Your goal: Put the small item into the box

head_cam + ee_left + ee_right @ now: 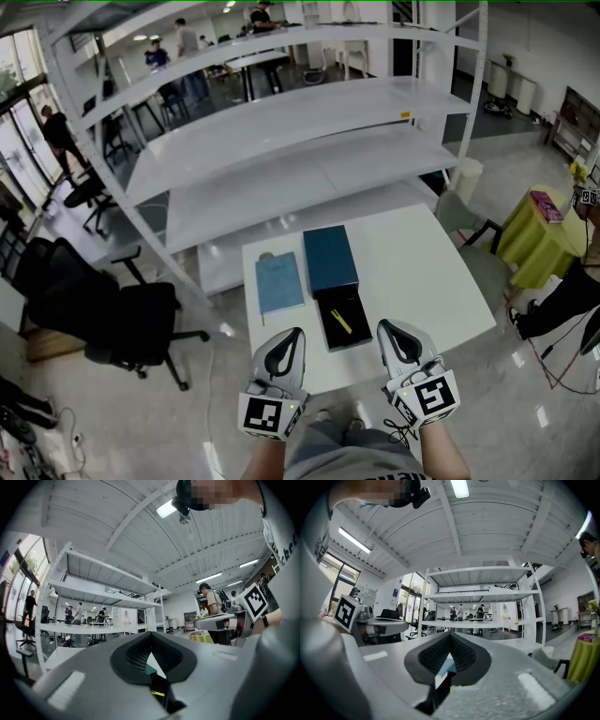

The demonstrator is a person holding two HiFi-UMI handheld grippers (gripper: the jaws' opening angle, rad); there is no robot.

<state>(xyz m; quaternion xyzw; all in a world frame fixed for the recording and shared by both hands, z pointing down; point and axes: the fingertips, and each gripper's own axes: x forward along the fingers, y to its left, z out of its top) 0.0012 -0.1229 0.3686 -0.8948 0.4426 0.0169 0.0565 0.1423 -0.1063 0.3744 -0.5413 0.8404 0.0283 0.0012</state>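
Both grippers are held low at the near edge of the white table [441, 272], side by side and well apart, pointing forward over it. The left gripper [292, 339] has its jaws brought together at the tips, and its own view shows nothing caught between the pads. The right gripper [392, 337] is likewise closed and empty. Neither touches any object. The open black box [354, 333] lies just ahead, in the gap between the two grippers. This position keeps it within reach of either one and visible through the slot behind each pair of closed tips. The small yellow item [340, 321] lies inside this box, slanted across its floor. On that evidence the placing step appears complete, and the closed, withdrawn posture of both grippers is consistent with a rest position rather than an approach. The dark teal lid [329, 259] lies flat directly beyond the box, against its far end. It has probably been set there to leave the opening clear while remaining close for refitting. A blue notebook [279, 282] lies flat ahead of the left gripper, just beside the lid on its left, clear of the box. If the lid is to be refitted, either gripper must first open, since closed tips cannot take its edge. The lid is broad and flat, so a grip on one rim may let it tilt.
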